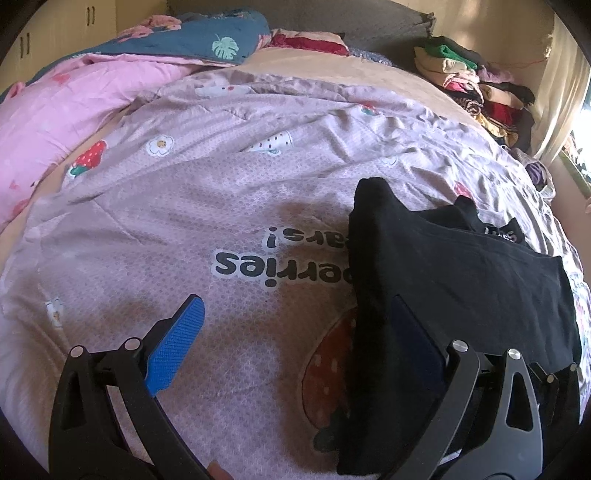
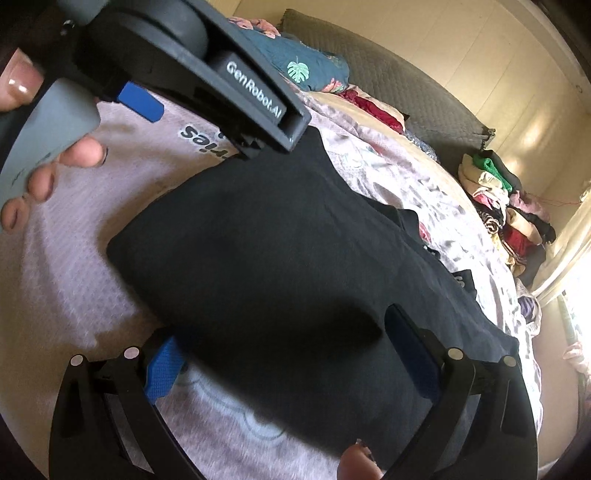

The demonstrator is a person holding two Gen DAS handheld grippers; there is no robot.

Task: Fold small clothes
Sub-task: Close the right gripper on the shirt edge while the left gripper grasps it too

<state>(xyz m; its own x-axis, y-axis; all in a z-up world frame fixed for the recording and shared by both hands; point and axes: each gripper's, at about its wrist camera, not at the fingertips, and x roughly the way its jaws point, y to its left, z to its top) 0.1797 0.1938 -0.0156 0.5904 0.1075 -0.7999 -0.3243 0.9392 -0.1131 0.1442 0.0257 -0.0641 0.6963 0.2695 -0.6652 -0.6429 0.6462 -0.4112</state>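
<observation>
The black cotton garment (image 2: 295,258) lies partly folded on the lilac strawberry-print bedspread (image 1: 221,192); both the left tongs (image 1: 295,325) and right tongs (image 2: 291,354) are spread, gripping nothing; more folds likely remain.

Home bedroom, bed with strawberry-print quilt (image 1: 221,192), stacked clothes (image 1: 476,88), wardrobe doors (image 1: 55,26)

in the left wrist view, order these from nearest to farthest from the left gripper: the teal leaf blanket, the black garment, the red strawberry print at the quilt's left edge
1. black garment, against the left gripper's right finger
2. red strawberry print, middle left on the quilt
3. teal leaf blanket, far end of the bed, top left
</observation>
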